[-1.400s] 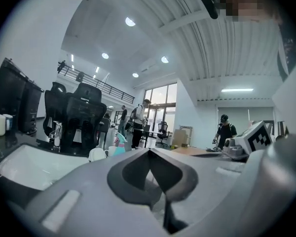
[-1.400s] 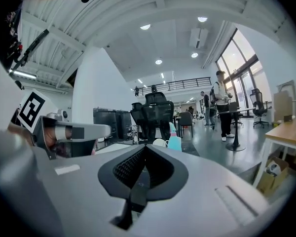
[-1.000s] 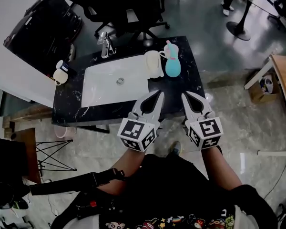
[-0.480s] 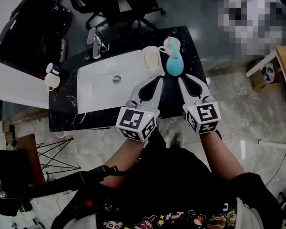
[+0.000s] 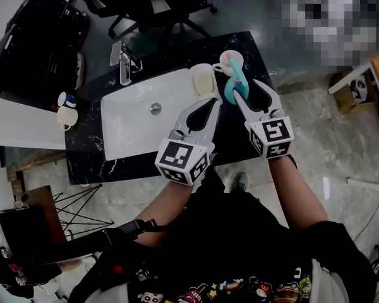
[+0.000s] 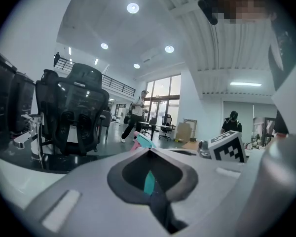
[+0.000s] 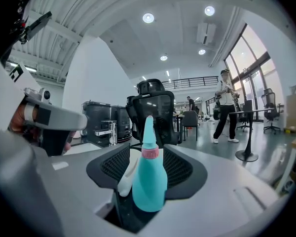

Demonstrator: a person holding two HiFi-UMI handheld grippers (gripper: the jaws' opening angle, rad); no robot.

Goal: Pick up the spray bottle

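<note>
The spray bottle, teal with a pink collar and nozzle, stands upright at the back right of the black counter. My right gripper is open, one jaw on each side of the bottle's body. In the right gripper view the spray bottle fills the gap between the padded jaws, with space on both sides. My left gripper is shut and empty, hovering over the sink's right edge, left of the bottle. In the left gripper view, a teal strip of the spray bottle shows through the gripper's closed jaws.
A white sink basin is set into the counter, with a chrome faucet behind it. A white container stands right beside the bottle on its left. A white mug sits at the counter's left end. Office chairs stand beyond.
Both grippers have moved forward over the counter. The right gripper went from shut to open and now straddles the spray bottle. The left gripper stayed shut.
</note>
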